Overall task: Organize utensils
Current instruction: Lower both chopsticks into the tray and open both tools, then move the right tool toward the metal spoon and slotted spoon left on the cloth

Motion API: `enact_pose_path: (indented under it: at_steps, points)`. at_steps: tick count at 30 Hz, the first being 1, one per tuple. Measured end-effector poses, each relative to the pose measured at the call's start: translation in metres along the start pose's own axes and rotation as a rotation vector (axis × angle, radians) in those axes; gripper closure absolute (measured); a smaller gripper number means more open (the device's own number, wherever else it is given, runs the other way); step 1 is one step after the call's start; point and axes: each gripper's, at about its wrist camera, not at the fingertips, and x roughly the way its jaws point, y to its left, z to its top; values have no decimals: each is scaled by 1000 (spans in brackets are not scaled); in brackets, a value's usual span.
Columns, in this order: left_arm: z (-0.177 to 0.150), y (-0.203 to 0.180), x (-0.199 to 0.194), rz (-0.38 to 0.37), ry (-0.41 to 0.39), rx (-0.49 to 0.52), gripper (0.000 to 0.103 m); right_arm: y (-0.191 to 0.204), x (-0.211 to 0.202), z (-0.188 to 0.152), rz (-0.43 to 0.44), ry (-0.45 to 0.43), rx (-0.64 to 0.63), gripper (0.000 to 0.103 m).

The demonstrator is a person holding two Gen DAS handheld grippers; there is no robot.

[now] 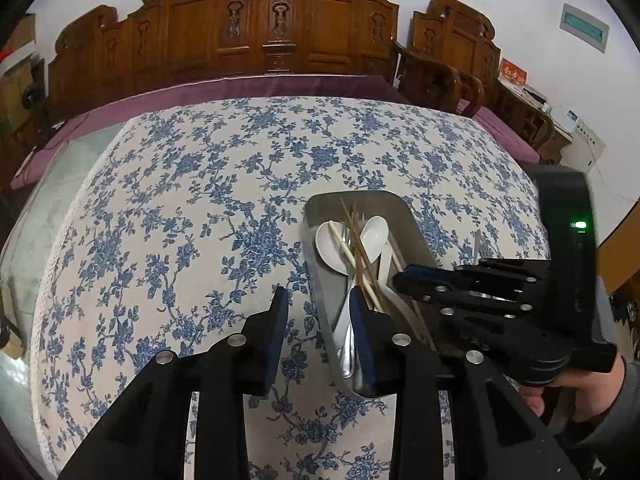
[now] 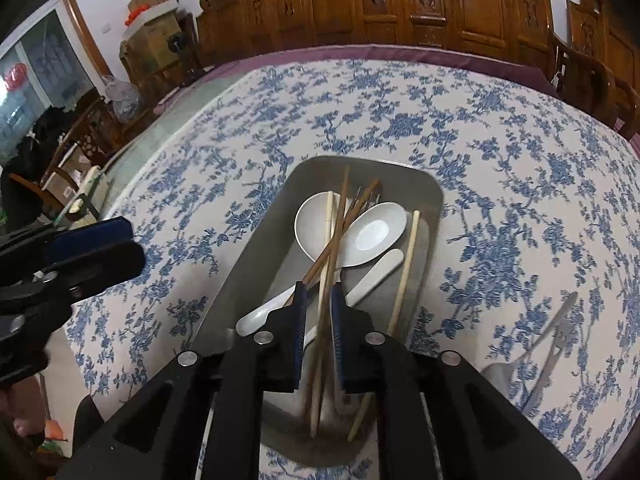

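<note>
A metal tray (image 2: 424,196) sits on the blue-flowered tablecloth (image 2: 500,128), its long axis running from the near edge away toward the carved wooden chairs (image 2: 420,0). Inside it lie two white ceramic spoons (image 2: 372,236) with bowls at the far end and handles slanting back toward the near left, dark brown chopsticks (image 2: 340,216) crossing over them and fanning toward the far end, and a pale chopstick (image 2: 406,268) lying lengthwise along the tray's right side. The right gripper (image 2: 318,312) hangs over the near half of the tray with its jaws a narrow gap apart, and chopstick shafts pass lengthwise through that gap; whether the pads actually press them cannot be told. Outside the tray to the right, a metal fork (image 2: 540,344) rests on the cloth, slanting from near left to far right. In the left wrist view the left gripper (image 1: 318,304) is spread wide, one finger over the bare cloth and the other over the tray's (image 1: 320,280) near left rim, holding nothing
</note>
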Motion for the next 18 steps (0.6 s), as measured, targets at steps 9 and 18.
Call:
enact_pose_path:
  at_steps: [9,18]
  points:
    - [0,-23,-1,-22,-13,22,66,-41,-63,-31,-67,-57,-21,89]
    - [6,-56,5,-47,-18,63,53,-115,-94,-63,-180,-62,84,72]
